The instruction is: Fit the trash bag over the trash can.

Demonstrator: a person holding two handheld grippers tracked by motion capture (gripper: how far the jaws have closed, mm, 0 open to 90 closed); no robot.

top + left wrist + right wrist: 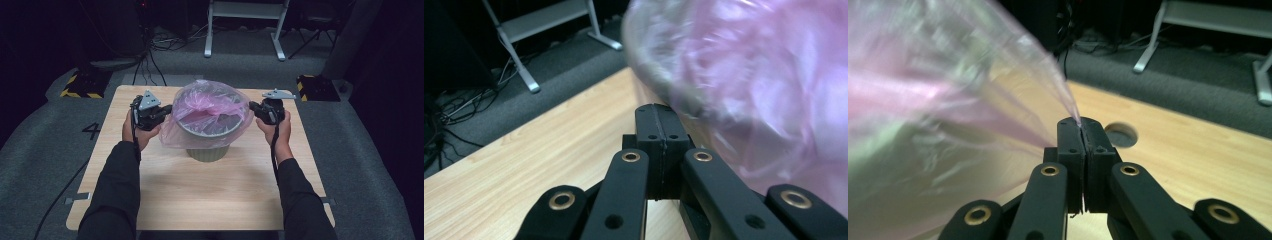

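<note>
A translucent pink plastic bag [210, 107] is draped over the mouth of a grey-green bin [207, 150] standing on the wooden table [200, 195] between both hands. The right gripper [254, 106] is clamped on a stretched fold of the bag. The left gripper [167, 109] has its jaws pressed together beside the bag; whether film is pinched cannot be made out. Bag blurred in both gripper views.

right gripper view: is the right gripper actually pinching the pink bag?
Yes, the right gripper is shut with a stretched corner of the pink bag caught between its jaw tips.
</note>
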